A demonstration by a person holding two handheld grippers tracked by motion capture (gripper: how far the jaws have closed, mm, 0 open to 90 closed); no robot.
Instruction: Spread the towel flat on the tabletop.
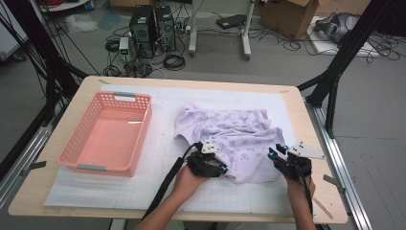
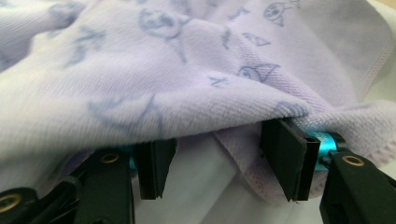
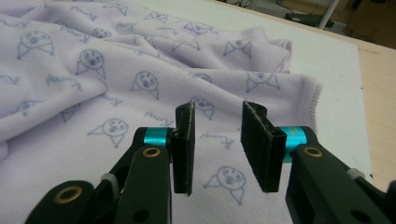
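Cloth: your lilac printed cloth [image 1: 234, 139] lies crumpled on the white mat [image 1: 158, 158], right of the middle of the table [image 1: 297, 100], with its near edge toward you.
Left gripper: your left gripper [image 1: 221, 168] sits at the cloth's near left edge. In the left gripper view [image 2: 219, 163] its jaws are spread, a fold of cloth draped over and just in front of the pads [image 2: 289, 158], hem sagging into the gap between them. The pads do not press on it.
Right gripper: your right gripper [image 1: 274, 154] is at the cloth's near right corner. In the right gripper view [image 3: 217, 144] its jaws stand apart above the cloth [image 3: 140, 93], nothing between the pads [image 3: 184, 149], printed fabric visible through the gap.
Hands: your left hand [image 1: 189, 179] and right hand [image 1: 299, 184] come in from the near edge, one behind each gripper.
Basket: the pink basket [image 1: 81, 143] stands on the mat's left side, well apart from the cloth.
Cloth lie: bunched in ridges across the middle, and its far right hem [image 3: 317, 93] rests flat on the mat.
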